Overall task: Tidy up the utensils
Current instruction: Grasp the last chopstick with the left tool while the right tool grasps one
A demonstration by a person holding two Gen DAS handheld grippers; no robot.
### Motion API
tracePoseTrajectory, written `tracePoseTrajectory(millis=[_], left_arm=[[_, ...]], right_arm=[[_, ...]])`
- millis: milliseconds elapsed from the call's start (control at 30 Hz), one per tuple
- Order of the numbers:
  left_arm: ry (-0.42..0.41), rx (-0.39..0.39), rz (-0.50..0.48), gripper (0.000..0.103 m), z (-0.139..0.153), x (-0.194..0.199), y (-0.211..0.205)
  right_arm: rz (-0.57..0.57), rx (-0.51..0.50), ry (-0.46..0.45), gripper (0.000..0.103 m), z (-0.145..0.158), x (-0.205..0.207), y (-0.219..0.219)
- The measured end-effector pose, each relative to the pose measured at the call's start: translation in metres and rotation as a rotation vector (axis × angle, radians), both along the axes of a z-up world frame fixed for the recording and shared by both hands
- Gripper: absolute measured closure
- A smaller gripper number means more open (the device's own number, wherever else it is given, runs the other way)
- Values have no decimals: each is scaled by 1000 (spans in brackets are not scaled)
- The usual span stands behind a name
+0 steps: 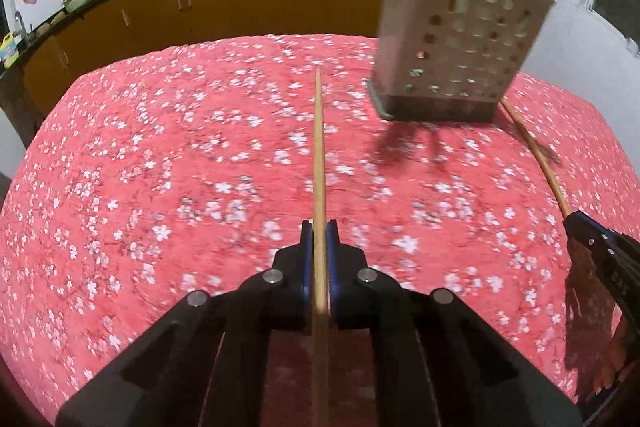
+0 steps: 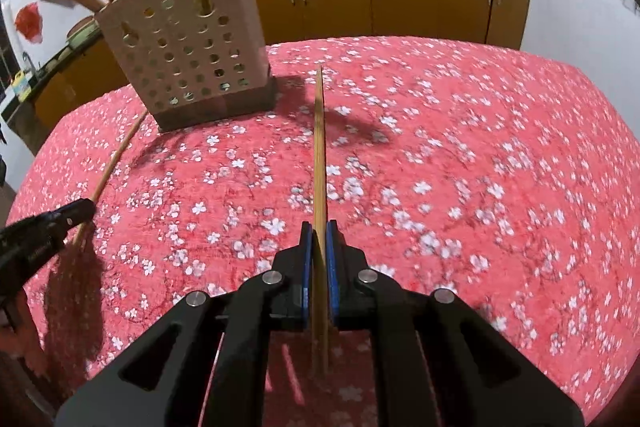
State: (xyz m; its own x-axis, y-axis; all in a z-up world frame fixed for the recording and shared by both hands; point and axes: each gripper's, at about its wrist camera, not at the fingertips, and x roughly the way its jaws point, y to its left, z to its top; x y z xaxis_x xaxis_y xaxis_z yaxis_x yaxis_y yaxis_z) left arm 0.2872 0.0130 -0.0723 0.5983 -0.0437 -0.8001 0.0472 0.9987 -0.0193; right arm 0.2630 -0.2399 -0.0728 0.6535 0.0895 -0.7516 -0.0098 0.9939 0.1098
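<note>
Over a pink floral tablecloth (image 1: 160, 167), the left gripper (image 1: 319, 227) and right gripper (image 2: 319, 227) are each clamping one wooden chopstick (image 1: 319, 147) (image 2: 319, 147) near a perforated utensil holder (image 1: 460, 47) (image 2: 188, 55).

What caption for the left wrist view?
Left gripper holds a chopstick over the floral tablecloth, perforated utensil holder ahead.

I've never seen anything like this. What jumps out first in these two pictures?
Probably the pink blossom-print tablecloth that fills both views. Next, each view shows a black gripper pinching a long wooden chopstick that points straight ahead: the left gripper holds one chopstick, and the right gripper holds another chopstick. Beyond them a pale perforated utensil holder stands on the cloth with wooden utensils sticking out of its top.
</note>
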Motion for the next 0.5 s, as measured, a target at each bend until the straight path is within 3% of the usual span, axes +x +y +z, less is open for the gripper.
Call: tracePoseTrajectory(millis=[500], left_arm=[[-44,8,-21,89,0,-14,0]], right_arm=[[4,-11,-1,95,-3,3,2]])
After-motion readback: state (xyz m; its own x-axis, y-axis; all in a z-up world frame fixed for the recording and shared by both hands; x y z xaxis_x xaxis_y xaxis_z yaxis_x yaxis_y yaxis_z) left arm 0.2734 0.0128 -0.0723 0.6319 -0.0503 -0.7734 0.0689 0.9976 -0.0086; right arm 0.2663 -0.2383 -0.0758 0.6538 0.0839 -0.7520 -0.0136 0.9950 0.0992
